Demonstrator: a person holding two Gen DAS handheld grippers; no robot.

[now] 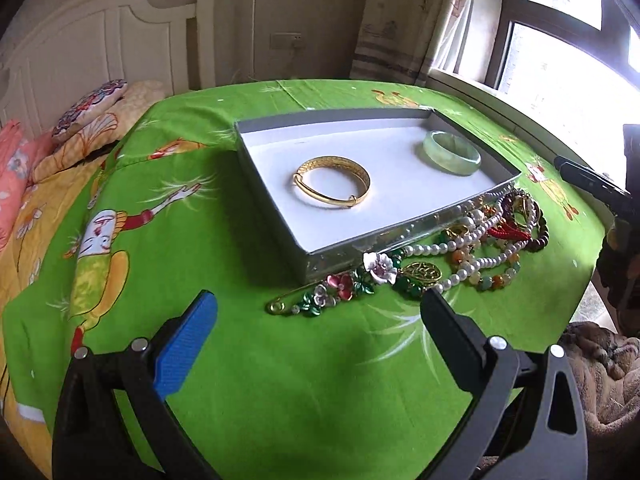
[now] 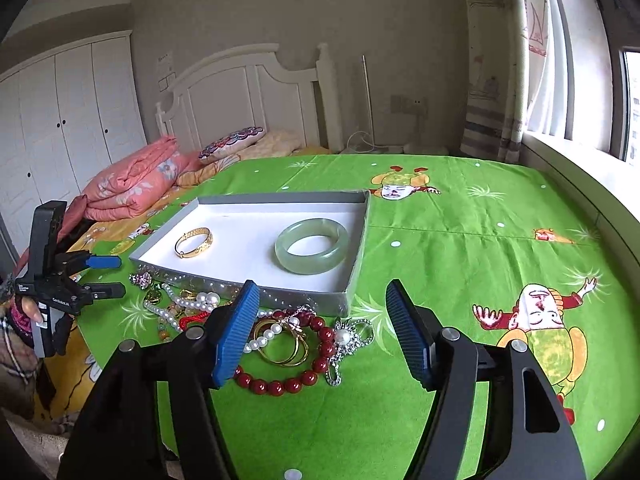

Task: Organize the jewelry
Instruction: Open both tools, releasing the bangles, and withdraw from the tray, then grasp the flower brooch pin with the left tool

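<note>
A shallow grey box (image 1: 360,248) with a white floor sits on the green cloth. Inside lie a gold bangle (image 1: 332,184) and a pale green jade bangle (image 1: 452,152), apart from each other. Against the box's near wall is a tangle of jewelry: a flower brooch pin (image 1: 332,292), a pearl necklace (image 1: 440,246), a red bead bracelet (image 2: 288,384), gold rings (image 2: 284,348) and a silver brooch (image 2: 348,336). My left gripper (image 1: 318,300) is open just short of the flower pin and holds nothing. My right gripper (image 2: 322,286) hangs open over the bead and ring pile, its pads clear of it.
The green cartoon-print cloth (image 2: 460,240) covers a bed. Folded pink bedding (image 2: 132,184) and a patterned cushion (image 2: 232,142) lie at the head end by the white headboard. A window and sill (image 2: 580,168) run along the right side.
</note>
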